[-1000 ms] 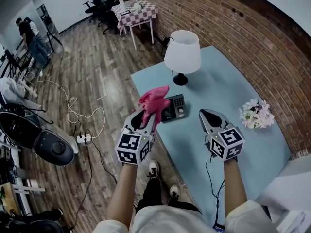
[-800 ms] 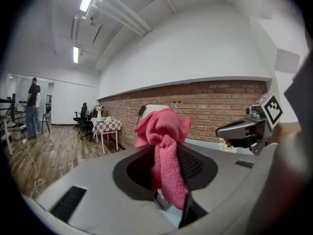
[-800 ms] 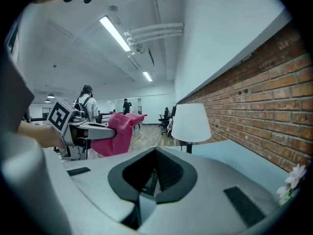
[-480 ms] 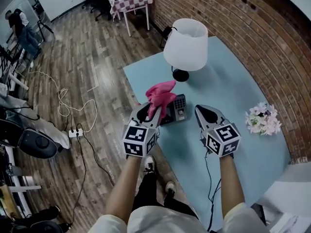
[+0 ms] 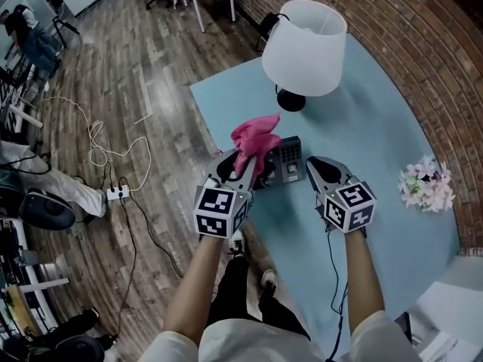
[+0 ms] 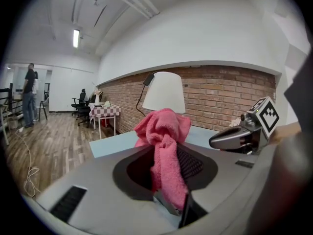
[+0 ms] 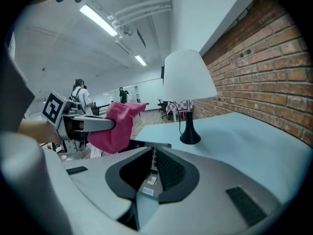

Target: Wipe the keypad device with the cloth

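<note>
1. Left hand-held gripper (image 5: 245,170) is pinching the pink cloth (image 5: 255,136) by its lower end, and the rest is bunched in a floppy wad past the tips. The right hand-held gripper (image 5: 312,164) has its jaws just cracking open, with nothing between them.
2. The keypad device (image 5: 290,157) sits on the light blue desk (image 5: 362,119), close to its near left edge and right between the two sets of tips. The lamp (image 5: 304,40) is farther back and the flowers (image 5: 426,183) are well off to the right.
3. Handling guess: the cloth looks like soft, light terry, so it'll flop and fold. With that grip, the loose wad does the wiping, so it probably needs pressing down rather than just dragging.
4. The device looks small, rigid and plastic. I'd bet it's light enough to skate on that smooth desk. I'd steady it by the side edges of the body, not on the keys or the little screen.
5. The head view gives the layout. The cloth overlaps the device's left side there, but I can't tell if they're touching.
6. The left gripper view shows the grip best, with the cloth wedged between the pads, but the cloth completely blocks the device.
7. The right gripper view shows its own empty jaws, and it gets a side-on look at the cloth hanging from the left gripper.
</note>
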Tool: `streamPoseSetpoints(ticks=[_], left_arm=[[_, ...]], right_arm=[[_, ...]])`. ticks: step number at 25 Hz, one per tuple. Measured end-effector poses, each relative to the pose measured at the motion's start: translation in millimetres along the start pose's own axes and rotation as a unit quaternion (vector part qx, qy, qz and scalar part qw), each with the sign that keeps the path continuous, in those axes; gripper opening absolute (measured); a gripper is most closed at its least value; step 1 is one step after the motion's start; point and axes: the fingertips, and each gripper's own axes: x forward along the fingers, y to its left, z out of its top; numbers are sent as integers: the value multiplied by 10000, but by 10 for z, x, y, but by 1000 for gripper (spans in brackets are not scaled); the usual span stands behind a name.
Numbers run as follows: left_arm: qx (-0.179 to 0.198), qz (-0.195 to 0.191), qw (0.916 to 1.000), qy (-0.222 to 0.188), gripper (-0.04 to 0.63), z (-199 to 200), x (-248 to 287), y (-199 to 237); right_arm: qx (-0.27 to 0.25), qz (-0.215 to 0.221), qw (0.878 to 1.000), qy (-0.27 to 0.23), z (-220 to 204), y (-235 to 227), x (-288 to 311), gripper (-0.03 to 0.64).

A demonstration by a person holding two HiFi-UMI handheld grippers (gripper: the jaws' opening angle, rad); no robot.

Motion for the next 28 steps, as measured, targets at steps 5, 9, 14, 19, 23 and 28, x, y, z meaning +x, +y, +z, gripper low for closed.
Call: streamPoseSetpoints(ticks=[5, 9, 14, 19, 23, 28], left_arm=[[-45, -59, 10000, 11, 147, -74, 48, 11], [-66, -113, 9999, 18, 147, -110, 64, 3], [-4, -152, 9999, 41, 147, -158, 91, -8], [-9, -185, 9998, 47, 147, -171, 115, -7], [-21, -209, 9997, 89, 147, -201, 136, -14], [-22, -219, 9994, 259, 147, -304, 177, -38]], right_arm=[[-31, 4, 9995, 329, -256, -70, 223, 140], [-214, -121, 9972, 708, -461, -104, 367, 193], [-324, -274, 9937, 1040, -635, -133, 477, 193], [-252, -330, 9921, 1186, -732, -167, 547, 192], [-152, -274, 9931, 1130, -743, -161, 582, 161], [-46, -250, 9943, 1034, -717, -151, 589, 133]])
